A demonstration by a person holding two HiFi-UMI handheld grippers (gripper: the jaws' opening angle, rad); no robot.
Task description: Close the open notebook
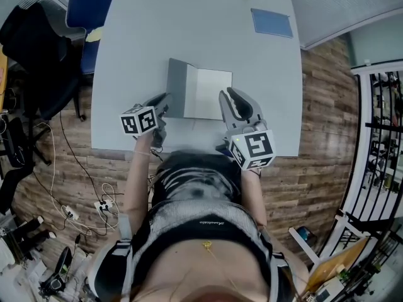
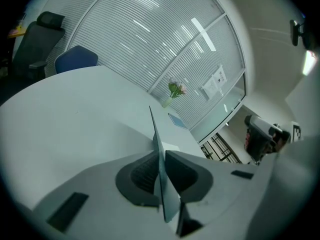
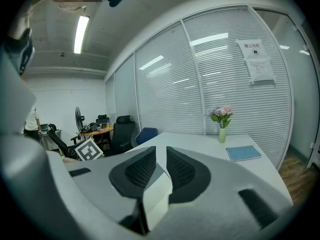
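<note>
The notebook [image 1: 211,93] lies open on the white table [image 1: 189,30], its grey cover [image 1: 176,87] raised on the left and a white page on the right. My left gripper [image 1: 165,99] is at the cover's near left corner. In the left gripper view the thin cover [image 2: 159,149] stands on edge between the jaws, and the left gripper [image 2: 160,160] is shut on it. My right gripper [image 1: 228,96] is at the notebook's right edge. In the right gripper view the white pages [image 3: 157,196] sit pinched between the jaws of the right gripper [image 3: 161,160].
A blue booklet [image 1: 272,22] lies at the table's far right, near a vase of flowers [image 3: 222,126]. A blue chair [image 1: 88,11] and a black chair [image 1: 38,49] stand to the left. The table's near edge runs just below both grippers. Cables lie on the wooden floor.
</note>
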